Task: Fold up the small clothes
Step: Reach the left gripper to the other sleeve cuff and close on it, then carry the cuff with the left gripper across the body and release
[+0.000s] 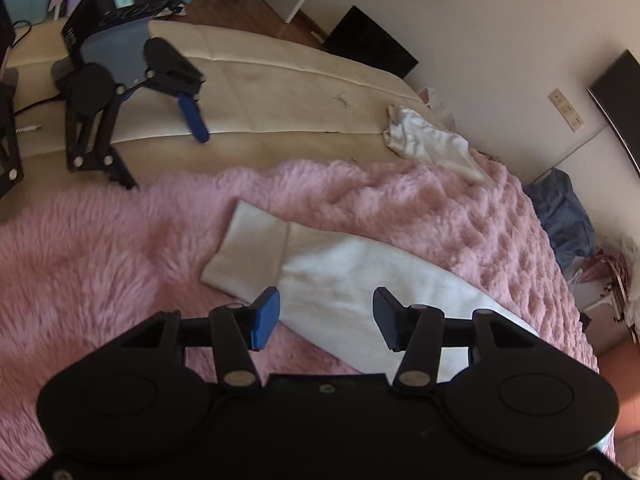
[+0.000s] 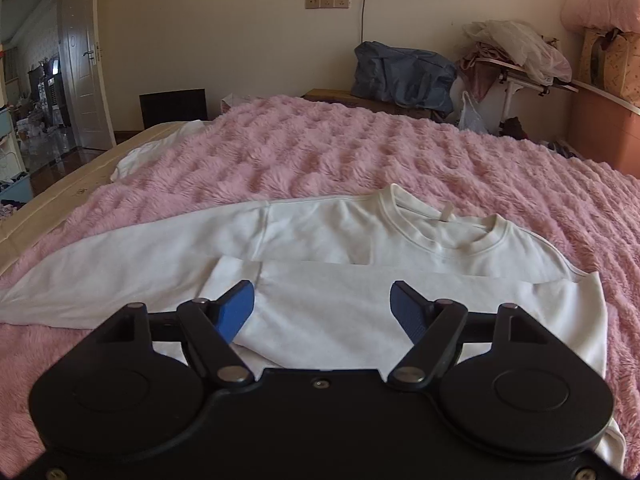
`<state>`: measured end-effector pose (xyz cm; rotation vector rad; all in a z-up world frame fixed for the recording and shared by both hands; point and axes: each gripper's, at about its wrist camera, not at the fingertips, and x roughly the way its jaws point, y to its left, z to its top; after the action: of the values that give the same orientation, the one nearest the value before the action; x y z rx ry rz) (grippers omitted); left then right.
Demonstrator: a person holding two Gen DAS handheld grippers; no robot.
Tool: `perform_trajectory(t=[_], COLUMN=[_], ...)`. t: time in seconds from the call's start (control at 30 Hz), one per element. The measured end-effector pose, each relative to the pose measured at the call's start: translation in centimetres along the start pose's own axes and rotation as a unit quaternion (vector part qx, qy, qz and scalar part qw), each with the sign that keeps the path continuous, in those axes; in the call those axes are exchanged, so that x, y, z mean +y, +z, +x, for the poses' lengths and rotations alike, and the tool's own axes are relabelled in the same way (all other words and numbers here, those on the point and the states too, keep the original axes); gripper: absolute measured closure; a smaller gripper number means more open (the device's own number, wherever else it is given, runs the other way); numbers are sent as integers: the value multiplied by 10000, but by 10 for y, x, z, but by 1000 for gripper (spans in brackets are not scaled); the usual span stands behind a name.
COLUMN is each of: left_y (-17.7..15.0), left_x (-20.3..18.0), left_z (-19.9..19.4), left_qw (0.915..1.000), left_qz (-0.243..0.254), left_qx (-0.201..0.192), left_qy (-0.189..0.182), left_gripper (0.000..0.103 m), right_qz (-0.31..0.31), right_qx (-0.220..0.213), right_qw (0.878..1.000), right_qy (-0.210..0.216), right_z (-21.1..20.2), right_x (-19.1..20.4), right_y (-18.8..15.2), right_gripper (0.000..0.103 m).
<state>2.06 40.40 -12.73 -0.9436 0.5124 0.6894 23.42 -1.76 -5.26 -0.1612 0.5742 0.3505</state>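
1. Sweatshirt (image 2: 360, 240), white, soft knit with a ribbed round collar and a small white tag inside the neck, lies spread on the bed. I see one long sleeve (image 2: 132, 264) stretched flat toward the left of the right wrist view; the lower body is folded up over the chest, its edge making a straight crease below the collar.

2. My right gripper (image 2: 322, 306) hangs above that folded panel, blue pads spread wide, nothing pinched between them.

3. My left gripper (image 1: 326, 318) is likewise released: its ridged blue pads stand well apart over the sleeve end, cloth below them but not clamped.

4. In the left wrist view the sleeve's ribbed cuff (image 1: 248, 244) shows as a duller, cream rectangle, joined to the brighter white fleece.

5. Blanket (image 1: 100, 248) under the garment is pink, long-piled and shaggy; further out its surface goes into rows of tufted bumps.

6. Beyond the blanket I see a bare beige mattress (image 1: 260, 92), smooth with stitched seams and a few dark scribble marks.

7. A second white garment (image 1: 428, 140) lies crumpled at the blanket's far edge, half on the mattress, well apart from the sweatshirt.

8. A black gripper with blue pads (image 1: 132, 92) appears over the mattress at upper left; I cannot tell whether it is resting or held.
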Motion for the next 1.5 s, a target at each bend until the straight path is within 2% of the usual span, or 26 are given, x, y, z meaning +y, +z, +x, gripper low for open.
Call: perform_trajectory(t=[0.13,0.27,0.37,0.43,0.5,0.57,0.6,0.8,0.97,1.1,1.2,1.27,1.4,1.5], left_y=[2,0,0,0,0,0,1,2,9,19,24,22,3,-22], left_x=[26,40,46,50,50,47,45,33,18,-12,-49,-82,-154,-208], left_z=[19,37,48,52,52,49,47,41,33,21,8,-2,-17,-20], left_qw=[9985,9954,9926,9912,9914,9927,9932,9937,9870,9818,9741,9648,9396,9188], left_qz=[-484,-901,-1156,-1258,-1218,-1066,-998,-766,-797,-635,-386,-166,170,312], left_qx=[244,271,250,159,36,-80,-117,-316,-516,-581,-581,-562,-368,-130], left_qy=[68,-159,-291,-390,-475,-560,-591,-759,-1300,-1695,-2150,-2565,-3398,-3933], left_gripper=[50,50,51,56,58,79,97,98,98,98,98,99,99,99], right_qz=[-239,-220,-512,-666,-644,-606,-610,-690,-504,-449,-251,-155,105,239], right_qx=[150,340,412,516,620,692,719,923,1073,1061,915,762,488,349], right_qw=[9994,9986,9976,9963,9959,9956,9955,9932,9928,9932,9951,9965,9982,9990], right_qy=[188,332,222,147,154,148,135,142,153,191,290,313,321,162], right_z=[24,42,57,67,74,78,80,93,101,101,88,72,33,6], right_x=[41,64,77,82,82,83,83,88,84,82,73,64,30,-3], right_y=[4,3,0,-3,-5,-9,-10,-25,-36,-36,-29,-24,-20,-24], right_gripper=[27,27,27,27,27,27,27,27,27,27,27,27,27,26])
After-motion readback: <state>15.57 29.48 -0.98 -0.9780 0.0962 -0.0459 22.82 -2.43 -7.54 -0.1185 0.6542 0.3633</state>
